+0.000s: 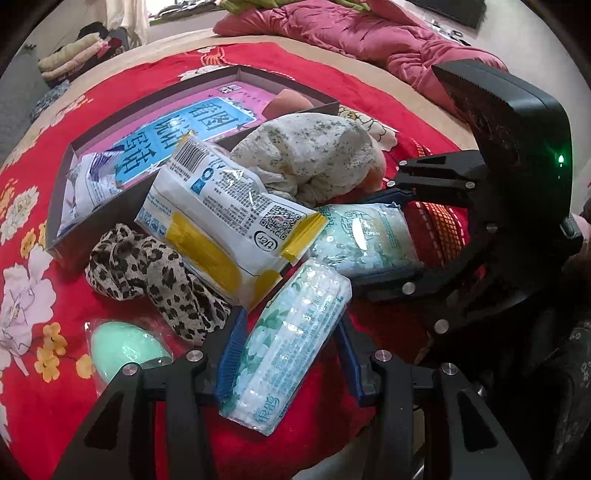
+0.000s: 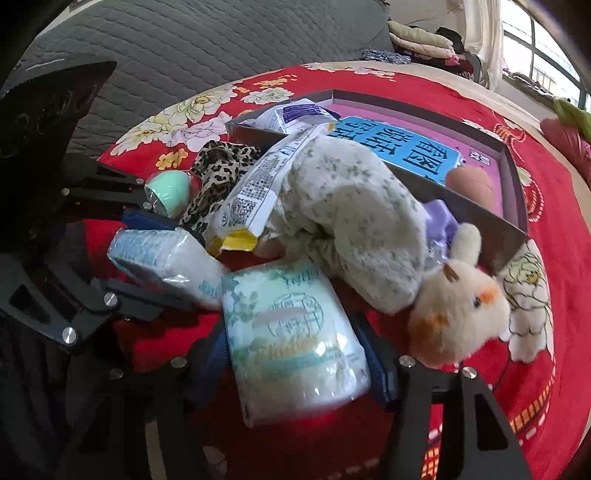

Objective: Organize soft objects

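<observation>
My left gripper (image 1: 290, 350) is shut on a narrow green-and-white tissue pack (image 1: 291, 343), which also shows in the right wrist view (image 2: 166, 262). My right gripper (image 2: 295, 354) is shut on a wider pale-green tissue pack (image 2: 291, 339), seen in the left wrist view (image 1: 364, 236) between its blue pads. Both packs rest low over the red floral blanket (image 1: 33, 229). A plush toy in floral clothes (image 2: 369, 236) lies against the grey box (image 1: 92, 206). A white-and-yellow wipes pack (image 1: 225, 218) leans on the box edge.
The box holds a pink-and-blue book (image 1: 184, 136), a small white packet (image 1: 85, 188) and a peach soft thing (image 2: 471, 184). A leopard-print cloth (image 1: 166, 280) and a wrapped mint-green egg sponge (image 1: 125, 350) lie left. A pink quilt (image 1: 369, 33) lies behind.
</observation>
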Motion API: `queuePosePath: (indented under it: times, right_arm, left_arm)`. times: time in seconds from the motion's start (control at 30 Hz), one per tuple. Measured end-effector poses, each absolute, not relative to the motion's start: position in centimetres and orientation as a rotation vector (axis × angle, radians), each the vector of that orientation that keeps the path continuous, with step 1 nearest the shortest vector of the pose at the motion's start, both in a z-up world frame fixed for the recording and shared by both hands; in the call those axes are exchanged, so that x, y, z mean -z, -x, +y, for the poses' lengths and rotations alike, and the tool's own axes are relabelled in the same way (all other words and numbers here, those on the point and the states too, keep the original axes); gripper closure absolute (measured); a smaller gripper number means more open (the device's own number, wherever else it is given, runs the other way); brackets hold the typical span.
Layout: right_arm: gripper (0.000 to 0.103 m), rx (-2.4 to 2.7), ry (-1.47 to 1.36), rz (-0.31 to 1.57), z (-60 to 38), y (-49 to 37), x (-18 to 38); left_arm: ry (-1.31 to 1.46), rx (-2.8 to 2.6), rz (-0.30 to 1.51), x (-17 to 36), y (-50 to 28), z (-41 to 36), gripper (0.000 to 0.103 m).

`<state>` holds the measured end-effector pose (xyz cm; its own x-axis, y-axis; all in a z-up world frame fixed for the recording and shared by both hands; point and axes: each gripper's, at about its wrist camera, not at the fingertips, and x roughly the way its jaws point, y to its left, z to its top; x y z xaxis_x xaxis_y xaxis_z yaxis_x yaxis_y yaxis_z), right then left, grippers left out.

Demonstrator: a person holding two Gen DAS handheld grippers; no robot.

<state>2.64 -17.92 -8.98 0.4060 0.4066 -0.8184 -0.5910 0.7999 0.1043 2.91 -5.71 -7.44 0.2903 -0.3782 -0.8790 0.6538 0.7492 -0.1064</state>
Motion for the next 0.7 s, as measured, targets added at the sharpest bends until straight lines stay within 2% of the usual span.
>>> queuePosePath:
  times: [0.13, 0.3, 0.53, 0.7]
  right_arm:
    - [0.046, -0.638, 0.198, 0.965, -18.0, -2.6, 8.9]
    - [0.050, -0.634, 0.165, 0.981, -18.7, -2.2, 8.7]
    - [0.051, -0.612, 0.138, 0.992, -19.4, -1.8, 8.2]
    - [0.052, -0.595, 0.127, 0.989, -19.6, -1.3, 7.6]
  left_arm:
    - [-0.274, 0.688, 1.089, 7.7, -3.0, -5.4, 0.055]
    - [-0.265, 0.672, 1.099, 7.8, -2.9, -5.5, 0.062]
    - [-0.226, 0.664, 1.110, 7.5, -2.8, -5.2, 0.065]
    - [-0.213, 0.654, 1.113, 7.1, -2.5, -5.4, 0.072]
